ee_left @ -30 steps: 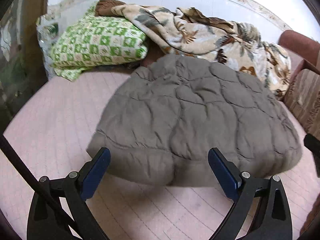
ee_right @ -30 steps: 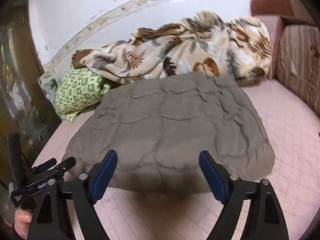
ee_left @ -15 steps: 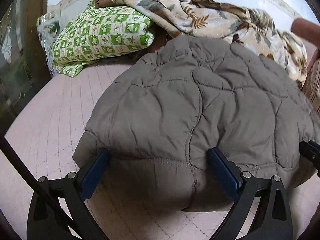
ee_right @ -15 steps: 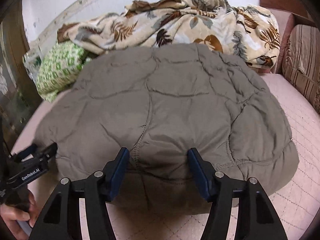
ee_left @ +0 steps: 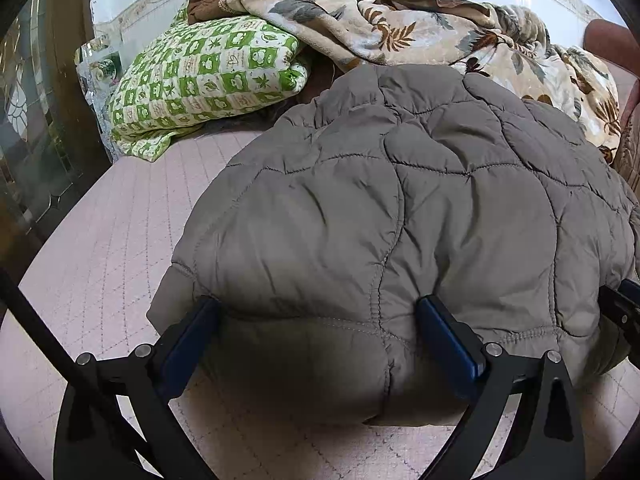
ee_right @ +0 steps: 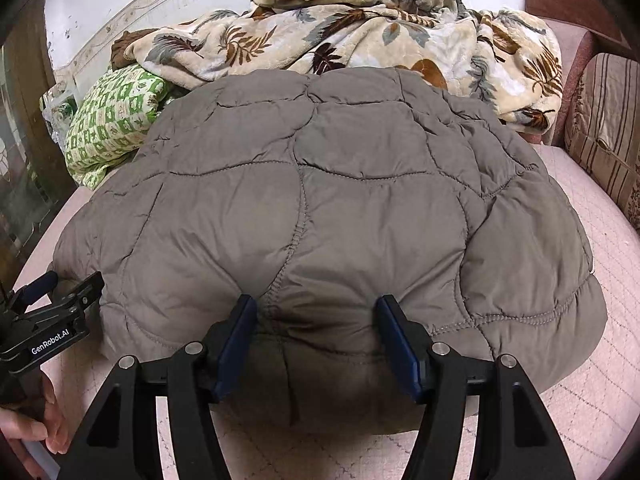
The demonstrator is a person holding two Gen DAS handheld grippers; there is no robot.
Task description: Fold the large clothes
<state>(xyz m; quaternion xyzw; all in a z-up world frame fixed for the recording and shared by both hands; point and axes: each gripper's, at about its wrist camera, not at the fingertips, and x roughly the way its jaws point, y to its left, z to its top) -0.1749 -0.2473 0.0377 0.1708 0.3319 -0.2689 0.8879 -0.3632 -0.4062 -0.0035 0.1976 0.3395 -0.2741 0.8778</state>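
A grey-brown quilted jacket lies bundled on the pink quilted bed. My left gripper straddles the jacket's near edge at its left end. Its blue pads stand wide, with the padded hem bulging between them. My right gripper is further right on the same edge, and its pads pinch a bunched fold of the hem. In the right wrist view, the left gripper shows at the far left with a hand under it. The right gripper's tip peeks in at the left wrist view's right edge.
A green checked pillow and a crumpled leaf-print blanket lie behind the jacket by the wall. A striped cushion and a reddish armrest stand on the right. A dark glazed door stands at the left.
Both grippers have come down and forward onto the jacket's near edge. The right jaws have narrowed onto the hem. The left jaws keep the same width.
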